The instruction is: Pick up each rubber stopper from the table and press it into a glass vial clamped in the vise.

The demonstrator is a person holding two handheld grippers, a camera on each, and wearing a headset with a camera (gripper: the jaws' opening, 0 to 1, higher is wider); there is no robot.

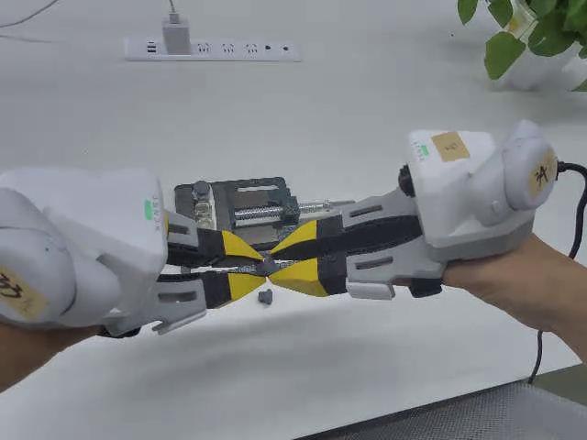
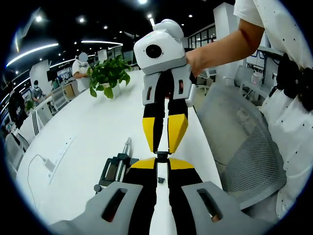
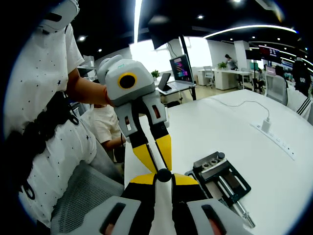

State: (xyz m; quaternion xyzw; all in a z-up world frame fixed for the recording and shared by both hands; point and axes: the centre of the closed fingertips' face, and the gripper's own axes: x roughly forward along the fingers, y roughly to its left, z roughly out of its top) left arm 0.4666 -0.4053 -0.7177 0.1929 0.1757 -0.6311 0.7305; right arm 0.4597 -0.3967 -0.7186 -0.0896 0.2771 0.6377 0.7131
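A small dark rubber stopper [image 1: 269, 266] is pinched in mid-air where the two grippers meet tip to tip. My left gripper [image 1: 263, 268] comes in from the left, my right gripper [image 1: 274, 267] from the right. Both pairs of jaws close to a point on the stopper [image 3: 164, 175]. A second grey stopper [image 1: 265, 297] lies on the white table just below the tips. Behind them stands the dark vise [image 1: 248, 194] with glass vials [image 1: 204, 209] clamped in it. The vise [image 3: 220, 178] lies right of my right jaws and the vise [image 2: 115, 171] lies left of my left jaws.
A white power strip [image 1: 213, 49] with a charger lies at the back of the table. A potted plant [image 1: 523, 32] stands at the back right. The table's front edge runs along the bottom right, with a mesh chair [image 1: 477, 412] beyond it. A cable hangs at the right.
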